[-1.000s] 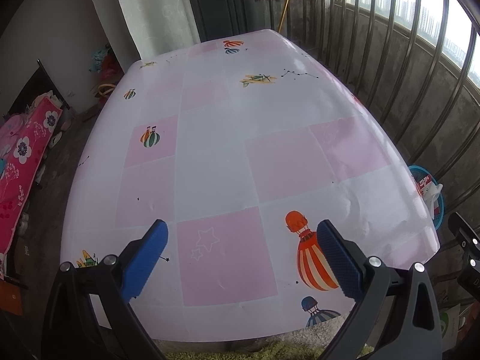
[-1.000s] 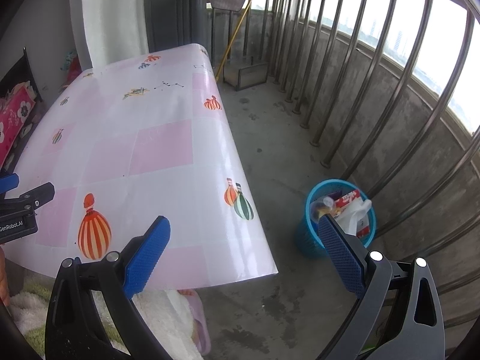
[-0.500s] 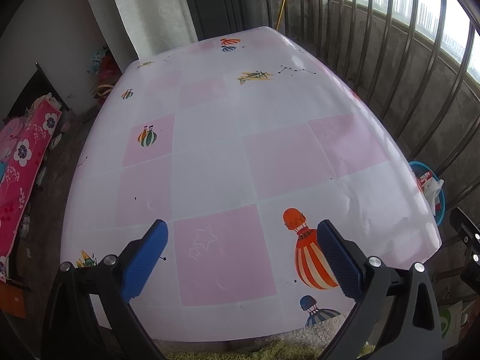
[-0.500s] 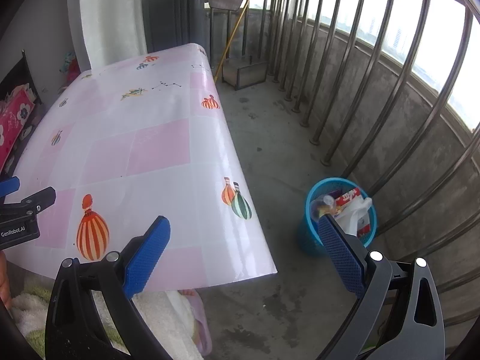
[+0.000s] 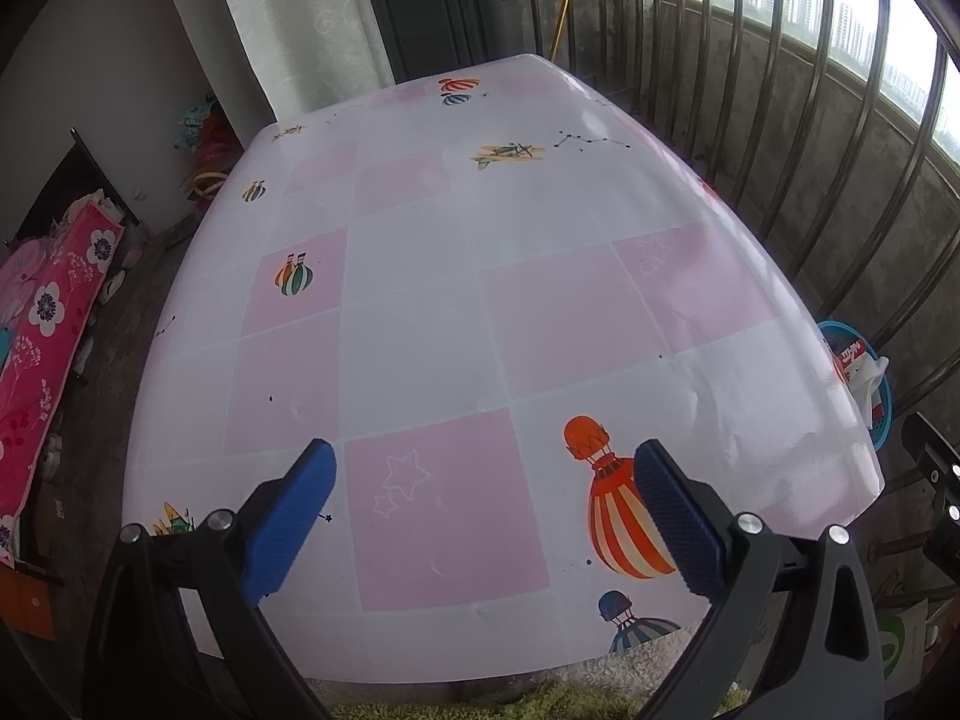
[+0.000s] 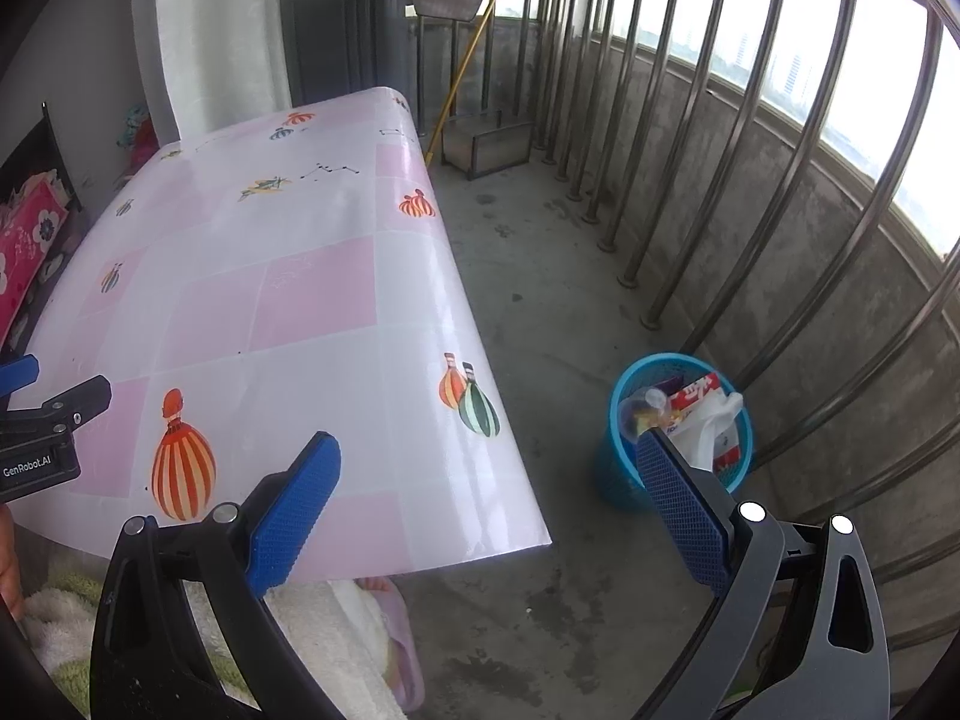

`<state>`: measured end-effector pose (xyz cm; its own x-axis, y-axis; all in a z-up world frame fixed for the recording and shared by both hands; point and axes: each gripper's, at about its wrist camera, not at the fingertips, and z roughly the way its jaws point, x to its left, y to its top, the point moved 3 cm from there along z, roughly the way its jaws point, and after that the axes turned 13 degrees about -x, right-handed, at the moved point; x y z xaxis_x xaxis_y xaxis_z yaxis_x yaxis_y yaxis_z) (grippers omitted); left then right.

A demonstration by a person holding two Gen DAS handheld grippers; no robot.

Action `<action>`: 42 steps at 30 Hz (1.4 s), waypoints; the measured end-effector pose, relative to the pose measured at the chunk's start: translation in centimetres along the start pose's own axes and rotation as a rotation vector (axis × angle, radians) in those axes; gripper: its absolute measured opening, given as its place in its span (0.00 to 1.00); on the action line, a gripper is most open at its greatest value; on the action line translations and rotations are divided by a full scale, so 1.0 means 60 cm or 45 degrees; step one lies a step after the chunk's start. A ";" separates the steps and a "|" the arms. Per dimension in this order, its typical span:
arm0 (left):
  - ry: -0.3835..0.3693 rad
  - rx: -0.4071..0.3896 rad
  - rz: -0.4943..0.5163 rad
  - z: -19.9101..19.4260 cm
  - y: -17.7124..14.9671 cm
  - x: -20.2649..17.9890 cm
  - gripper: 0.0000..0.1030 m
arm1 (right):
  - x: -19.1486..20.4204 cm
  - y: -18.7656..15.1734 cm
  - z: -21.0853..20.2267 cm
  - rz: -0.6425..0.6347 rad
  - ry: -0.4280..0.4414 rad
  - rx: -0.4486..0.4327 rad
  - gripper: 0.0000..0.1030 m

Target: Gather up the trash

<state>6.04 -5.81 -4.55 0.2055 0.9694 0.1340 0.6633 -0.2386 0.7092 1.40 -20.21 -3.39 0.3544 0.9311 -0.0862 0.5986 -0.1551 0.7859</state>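
Note:
A blue mesh waste basket stands on the concrete floor right of the table, holding several pieces of trash: a red and white packet and a white plastic bag. The basket's rim also peeks past the table's right edge in the left wrist view. My left gripper hangs open over the table's near end with nothing between its fingers. My right gripper is open too, over the table's near right corner, its right finger overlapping the basket in the image.
The table wears a glossy white and pink cloth with balloon prints. Steel railing bars curve along the right. A metal frame box and broom handle stand at the far end. Towels lie under the table; pink bedding is left.
Both grippers stay open and nearly still. The left wrist view has drifted slightly, so the table sits a little higher in the image.

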 end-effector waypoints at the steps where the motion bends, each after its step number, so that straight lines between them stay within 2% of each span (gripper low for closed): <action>1: 0.000 -0.005 0.003 -0.001 0.000 0.000 0.94 | 0.000 0.000 0.000 -0.001 0.000 0.000 0.92; 42: -0.023 -0.032 0.008 -0.005 0.009 0.006 0.94 | -0.004 0.005 -0.003 -0.010 0.003 -0.010 0.92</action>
<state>6.25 -5.60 -3.88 0.2225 0.9667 0.1263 0.6435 -0.2429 0.7259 1.37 -20.42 -3.00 0.3483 0.9330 -0.0908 0.5958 -0.1455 0.7898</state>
